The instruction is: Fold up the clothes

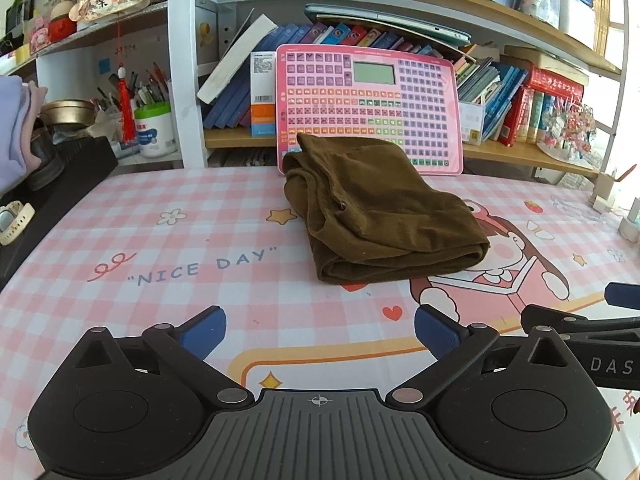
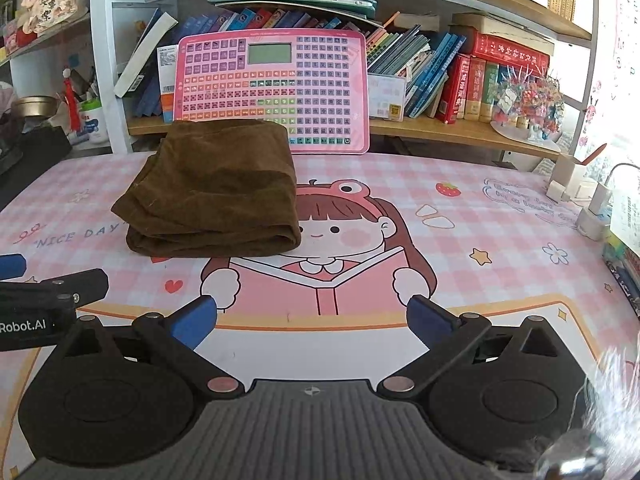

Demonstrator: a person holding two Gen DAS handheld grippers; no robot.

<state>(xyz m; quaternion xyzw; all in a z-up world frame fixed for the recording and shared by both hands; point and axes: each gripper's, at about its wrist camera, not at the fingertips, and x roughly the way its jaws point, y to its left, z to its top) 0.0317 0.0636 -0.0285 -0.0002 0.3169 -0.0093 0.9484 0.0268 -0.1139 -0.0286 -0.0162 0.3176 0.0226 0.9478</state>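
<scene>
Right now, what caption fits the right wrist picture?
Folded brown garment lies on the pink cartoon desk mat; right gripper open and empty.

Folded brown garment (image 2: pixel 212 192) (claw (image 2: pixel 312 320) wide)

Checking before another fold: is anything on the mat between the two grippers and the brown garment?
Nothing visible. The folded brown garment lies alone on the pink checked desk mat; only bare mat separates it from the open left gripper and open right gripper. The pink keyboard toy stands behind it, not in the way.
</scene>
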